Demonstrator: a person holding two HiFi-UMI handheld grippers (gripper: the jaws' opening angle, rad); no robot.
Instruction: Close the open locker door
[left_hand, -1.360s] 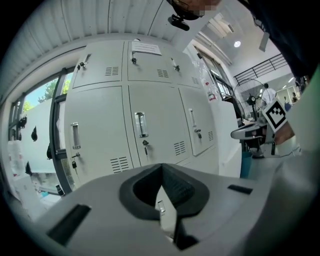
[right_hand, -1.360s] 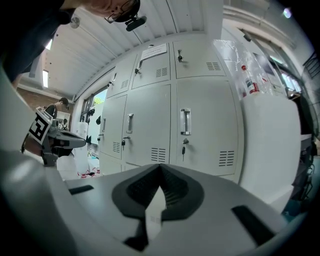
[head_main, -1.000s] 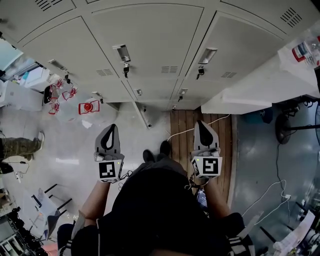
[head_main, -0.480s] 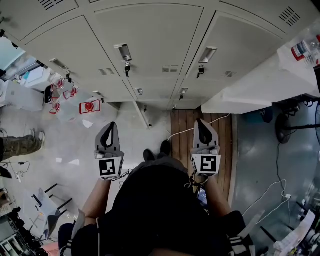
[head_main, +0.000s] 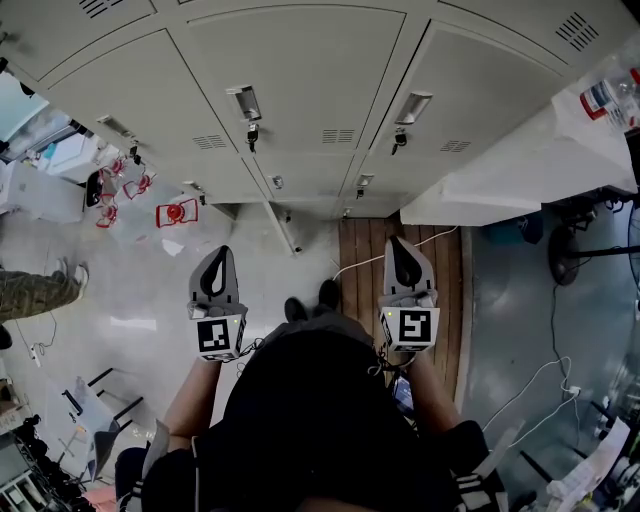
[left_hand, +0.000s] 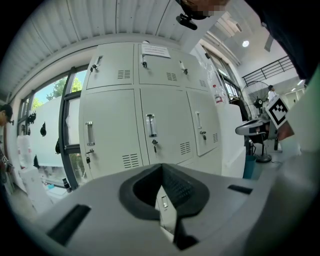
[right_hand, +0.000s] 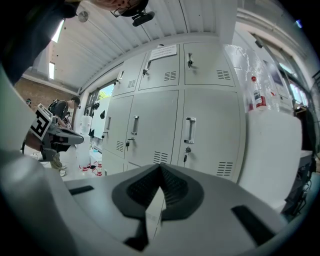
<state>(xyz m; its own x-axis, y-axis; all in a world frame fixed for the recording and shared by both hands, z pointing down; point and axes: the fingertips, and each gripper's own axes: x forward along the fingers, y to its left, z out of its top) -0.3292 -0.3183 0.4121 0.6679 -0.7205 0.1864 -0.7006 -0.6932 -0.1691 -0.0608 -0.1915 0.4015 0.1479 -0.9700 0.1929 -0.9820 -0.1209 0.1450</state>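
Observation:
A bank of pale grey lockers (head_main: 300, 90) fills the top of the head view. One bottom-row door (head_main: 283, 228) stands open toward me, seen edge-on as a thin strip above the floor. My left gripper (head_main: 221, 253) hangs just left of and short of that door, shut with nothing in it. My right gripper (head_main: 399, 244) is level with it over the wooden platform, also shut and empty. In the left gripper view the open door (left_hand: 165, 209) shows through the hollow behind the closed tips (left_hand: 161, 166). The right gripper view shows the door's edge (right_hand: 154, 207) the same way.
A wooden platform (head_main: 365, 255) lies before the right-hand lockers. A white counter (head_main: 520, 170) with a bottle (head_main: 603, 100) stands at the right, a fan (head_main: 575, 255) and cables (head_main: 545, 390) below it. Red items (head_main: 177, 212) and another person's leg (head_main: 35, 292) are on the left.
Both grippers stay where they were; the right one has rolled slightly. The other person's leg at the left edge has shifted.

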